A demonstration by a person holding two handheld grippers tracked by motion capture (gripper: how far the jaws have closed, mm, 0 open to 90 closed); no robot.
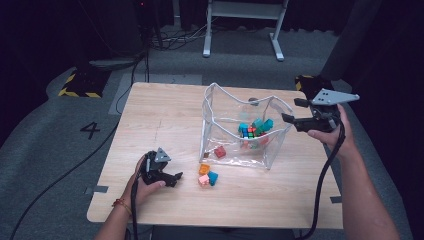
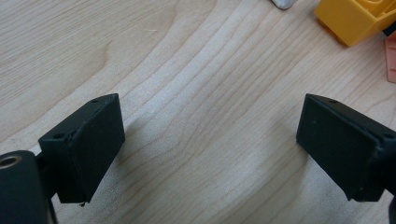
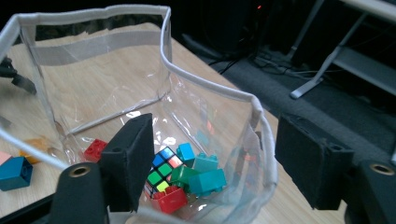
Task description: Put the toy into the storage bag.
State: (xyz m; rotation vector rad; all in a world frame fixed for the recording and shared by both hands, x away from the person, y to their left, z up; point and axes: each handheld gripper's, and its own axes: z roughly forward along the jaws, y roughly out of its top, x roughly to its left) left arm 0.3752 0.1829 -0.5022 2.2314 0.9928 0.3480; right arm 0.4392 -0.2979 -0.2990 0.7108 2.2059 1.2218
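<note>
A light wood worktop [image 1: 165, 120] stands on grey carpet floor [image 1: 40, 145] in a dim room. A white "4" [image 1: 90, 130] is marked on the carpet at left, near a yellow-and-black striped base [image 1: 80, 84]. Behind, a white-legged frame [image 1: 245, 25], perhaps a desk, stands beside tangled cables [image 1: 175, 37].

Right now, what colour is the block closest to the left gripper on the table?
Orange-yellow. The block shows best in the left gripper view, just beyond the open left gripper.

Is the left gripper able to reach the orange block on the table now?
Probably yes: the left gripper is open, and only bare table lies between it and the orange block.
</note>
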